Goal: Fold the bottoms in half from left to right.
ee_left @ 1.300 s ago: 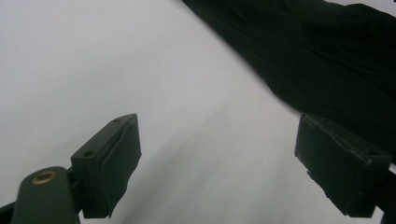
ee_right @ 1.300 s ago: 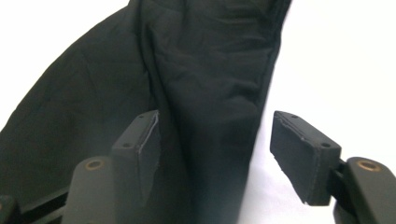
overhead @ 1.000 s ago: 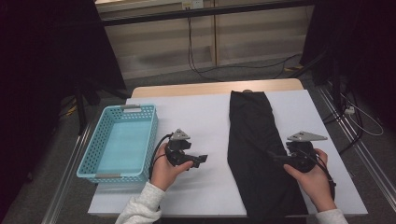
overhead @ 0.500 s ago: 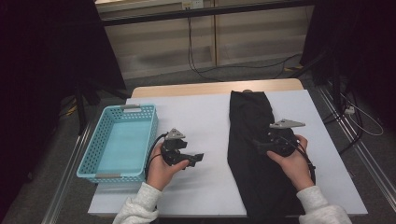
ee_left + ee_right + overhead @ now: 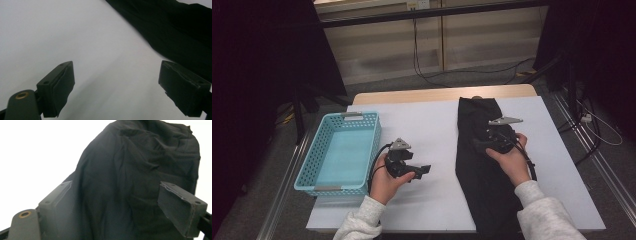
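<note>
Black garment (image 5: 484, 165) lies folded long on the white table cover (image 5: 432, 130), running from the far edge to the near edge on the person's right side. Right gripper (image 5: 477, 144) hovers over the cloth's upper half, jaws wide apart and just been opening, nothing pinched; in the right gripper view the dark fabric (image 5: 140, 182) spreads between and beyond both fingers (image 5: 182, 207), not pressed by either. Left gripper (image 5: 424, 170) sits over bare white cover, fingers (image 5: 58, 86) spread, empty; the garment's edge (image 5: 175, 32) is ahead and off toward the right finger, well apart from the left one. Blue basket (image 5: 312, 175) sits behind the left hand (image 5: 387, 180), just beside it.
</note>
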`<state>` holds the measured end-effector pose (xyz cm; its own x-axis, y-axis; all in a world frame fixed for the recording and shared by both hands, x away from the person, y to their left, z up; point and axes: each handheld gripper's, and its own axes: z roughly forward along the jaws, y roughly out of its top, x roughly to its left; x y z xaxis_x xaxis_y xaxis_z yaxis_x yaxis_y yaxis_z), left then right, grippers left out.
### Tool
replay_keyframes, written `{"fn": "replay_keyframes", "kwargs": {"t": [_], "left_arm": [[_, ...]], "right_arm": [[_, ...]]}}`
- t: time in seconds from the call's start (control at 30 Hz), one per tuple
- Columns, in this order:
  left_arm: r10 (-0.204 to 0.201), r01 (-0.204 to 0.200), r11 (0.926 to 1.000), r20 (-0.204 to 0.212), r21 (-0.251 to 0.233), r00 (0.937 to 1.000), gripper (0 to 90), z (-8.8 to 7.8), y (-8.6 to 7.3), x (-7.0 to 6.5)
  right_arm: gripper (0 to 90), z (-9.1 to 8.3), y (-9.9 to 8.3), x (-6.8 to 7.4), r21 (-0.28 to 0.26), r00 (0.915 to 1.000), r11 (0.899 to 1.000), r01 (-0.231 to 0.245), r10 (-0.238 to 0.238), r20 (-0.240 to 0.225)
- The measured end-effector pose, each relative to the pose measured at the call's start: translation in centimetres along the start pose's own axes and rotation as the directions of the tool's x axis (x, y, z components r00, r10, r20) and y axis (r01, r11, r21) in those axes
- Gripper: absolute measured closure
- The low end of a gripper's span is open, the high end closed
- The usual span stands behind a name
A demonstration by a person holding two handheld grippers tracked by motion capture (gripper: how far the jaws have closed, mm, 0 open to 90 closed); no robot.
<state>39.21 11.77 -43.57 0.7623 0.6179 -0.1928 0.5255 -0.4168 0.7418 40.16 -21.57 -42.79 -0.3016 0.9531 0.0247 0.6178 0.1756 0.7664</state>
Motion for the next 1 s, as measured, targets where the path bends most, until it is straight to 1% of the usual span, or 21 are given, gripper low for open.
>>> {"fn": "replay_keyframes", "kwargs": {"t": [0.07, 0.13, 0.23, 0.3, 0.33, 0.4, 0.43, 0.53, 0.57, 0.63, 0.67, 0.7, 0.73, 0.77, 0.8, 0.83, 0.93, 1.0], "left_arm": [[-0.002, 0.002, 1.0, -0.001, -0.003, 1.0, 13.4, 0.1, -0.1, 0.0], [-0.004, 0.004, 1.0, 0.003, 0.0, 1.0, 13.4, 0.1, -0.1, 0.1], [-0.005, 0.005, 1.0, -0.001, -0.002, 1.0, 13.4, 0.0, -0.1, 0.1], [-0.006, 0.006, 1.0, -0.003, -0.002, 1.0, 13.4, 0.0, -0.1, 0.1], [-0.003, 0.003, 1.0, 0.0, 0.001, 1.0, 13.4, 0.0, -0.1, 0.1], [-0.001, 0.001, 1.0, -0.001, 0.002, 1.0, 13.4, 0.0, -0.2, 0.1], [0.001, -0.001, 1.0, -0.001, 0.004, 1.0, 13.4, 0.1, -0.2, 0.0], [0.002, -0.002, 1.0, -0.004, 0.004, 1.0, 13.4, 0.0, -0.2, 0.1], [0.001, -0.001, 1.0, -0.004, 0.003, 1.0, 13.5, 0.0, -0.2, 0.1], [-0.001, 0.001, 1.0, -0.004, 0.005, 1.0, 13.4, 0.0, -0.3, 0.1], [-0.003, 0.003, 1.0, -0.004, 0.005, 1.0, 13.4, 0.0, -0.3, 0.1], [-0.006, 0.006, 1.0, -0.006, 0.004, 1.0, 13.4, 0.0, -0.3, 0.2], [-0.004, 0.004, 1.0, -0.005, 0.005, 1.0, 13.4, 0.0, -0.3, 0.2], [-0.004, 0.004, 1.0, -0.005, 0.005, 1.0, 13.4, 0.0, -0.3, 0.2], [-0.002, 0.002, 1.0, -0.006, 0.005, 1.0, 13.4, -0.1, -0.3, 0.2], [-0.003, 0.003, 1.0, -0.007, 0.006, 1.0, 13.4, -0.1, -0.3, 0.2], [-0.01, 0.01, 0.9999, -0.008, 0.006, 0.9999, 13.4, 0.0, -0.4, 0.3], [-0.008, 0.008, 0.9999, -0.009, 0.012, 0.9999, 13.4, 0.0, -0.4, 0.3]], "right_arm": [[14.2, 0.5, 0.4, 0.2, -0.003, 0.9999, 1.0, -0.015, 0.015, -0.002], [14.4, 1.0, 0.7, 0.4, -0.006, 1.0, 1.0, -0.01, 0.01, 0.0], [15.2, 1.7, 1.2, 0.8, -0.013, 0.9994, 1.0, -0.028, 0.027, -0.02], [15.5, 1.9, 1.3, 1.0, -0.02, 0.9994, 0.999, -0.028, 0.027, -0.022], [16.7, 2.5, 1.5, 1.4, -0.025, 0.9992, 0.999, -0.029, 0.028, -0.027], [18.1, 2.9, 1.6, 1.7, -0.019, 0.9993, 0.999, -0.027, 0.026, -0.026], [20.8, 3.1, 1.7, 1.9, -0.017, 0.9994, 1.0, -0.018, 0.017, -0.029], [21.8, 3.5, 1.8, 2.2, -0.023, 0.9991, 1.0, -0.02, 0.019, -0.037], [23.2, 4.0, 2.0, 2.6, -0.024, 0.9991, 1.0, -0.019, 0.018, -0.04], [24.1, 4.6, 2.1, 2.8, -0.019, 0.9992, 1.0, -0.02, 0.019, -0.034], [24.1, 4.6, 2.1, 2.8, -0.019, 0.9992, 1.0, -0.02, 0.019, -0.034], [25.2, 5.1, 2.0, 2.9, -0.023, 0.9994, 1.0, -0.016, 0.015, -0.03], [25.2, 5.3, 2.0, 2.9, -0.021, 0.9996, 1.0, -0.014, 0.013, -0.024], [24.9, 5.6, 1.9, 3.0, -0.022, 1.0, 1.0, -0.003, 0.002, -0.008], [24.5, 5.8, 1.8, 2.9, -0.019, 1.0, 1.0, 0.002, -0.002, -0.002], [24.1, 6.1, 1.7, 2.8, -0.01, 0.9999, 1.0, -0.012, 0.012, -0.008], [23.8, 6.5, 1.5, 2.6, 0.001, 0.9998, 1.0, -0.019, 0.019, 0.002], [23.7, 6.8, 1.4, 2.5, 0.007, 0.9995, 1.0, -0.03, 0.03, -0.009]]}}
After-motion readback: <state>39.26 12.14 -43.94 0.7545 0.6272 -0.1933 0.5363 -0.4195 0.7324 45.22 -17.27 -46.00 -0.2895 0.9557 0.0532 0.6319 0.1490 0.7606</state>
